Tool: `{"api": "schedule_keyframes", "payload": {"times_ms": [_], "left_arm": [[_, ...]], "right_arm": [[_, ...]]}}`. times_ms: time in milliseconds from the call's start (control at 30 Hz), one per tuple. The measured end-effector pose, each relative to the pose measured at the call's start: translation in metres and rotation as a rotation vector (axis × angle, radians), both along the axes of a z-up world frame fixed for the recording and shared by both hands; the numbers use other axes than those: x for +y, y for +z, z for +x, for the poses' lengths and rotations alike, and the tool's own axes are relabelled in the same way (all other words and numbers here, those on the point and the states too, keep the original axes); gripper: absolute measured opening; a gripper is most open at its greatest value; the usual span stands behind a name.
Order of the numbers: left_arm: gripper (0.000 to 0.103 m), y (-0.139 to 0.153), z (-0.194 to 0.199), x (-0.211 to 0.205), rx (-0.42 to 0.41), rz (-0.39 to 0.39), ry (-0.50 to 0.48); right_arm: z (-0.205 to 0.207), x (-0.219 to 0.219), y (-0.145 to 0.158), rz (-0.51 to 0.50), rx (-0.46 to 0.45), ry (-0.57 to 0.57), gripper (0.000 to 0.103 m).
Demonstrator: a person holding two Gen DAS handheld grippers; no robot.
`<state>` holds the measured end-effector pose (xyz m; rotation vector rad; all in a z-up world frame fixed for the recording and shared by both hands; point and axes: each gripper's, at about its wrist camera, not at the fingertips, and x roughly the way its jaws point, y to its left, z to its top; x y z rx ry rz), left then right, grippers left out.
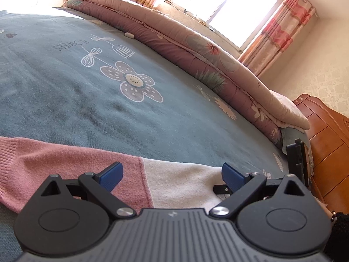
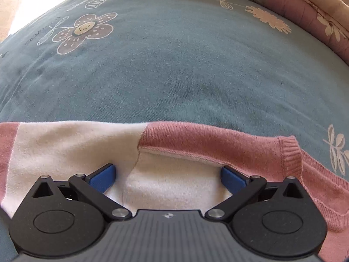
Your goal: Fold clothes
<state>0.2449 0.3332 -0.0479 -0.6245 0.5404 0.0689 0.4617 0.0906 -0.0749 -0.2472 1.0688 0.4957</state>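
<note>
We have two fisheye views, each looking forward along its own jaws from very low over the bed. The left wrist view faces across the bedsheet toward the folded quilt and the window, tilted, so the room leans to one side. The right wrist view sits closer and points more downward, so the bedsheet fills almost all of it. Both views share the pink and white sweater just in front of the jaws, and the printed flower farther away.
</note>
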Motion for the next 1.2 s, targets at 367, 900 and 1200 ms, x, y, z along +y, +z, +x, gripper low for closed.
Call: {"api": "schedule_keyframes", "payload": {"times_ms": [367,900,1200], "left_arm": [[0.097,0.005,-0.012,0.013,-0.002,-0.024,0.030],[0.097,0.008,-0.021,0.027,0.004,-0.034,0.056],[0.098,0.008,-0.024,0.031,0.053,-0.054,0.065]], "right_arm": [[-0.013,0.007,0.033,0.168,0.163,0.099,0.103],[-0.057,0.035,0.047,0.191,0.073,0.192,0.103],[-0.147,0.027,0.057,0.235,0.074,0.460,0.103]]}}
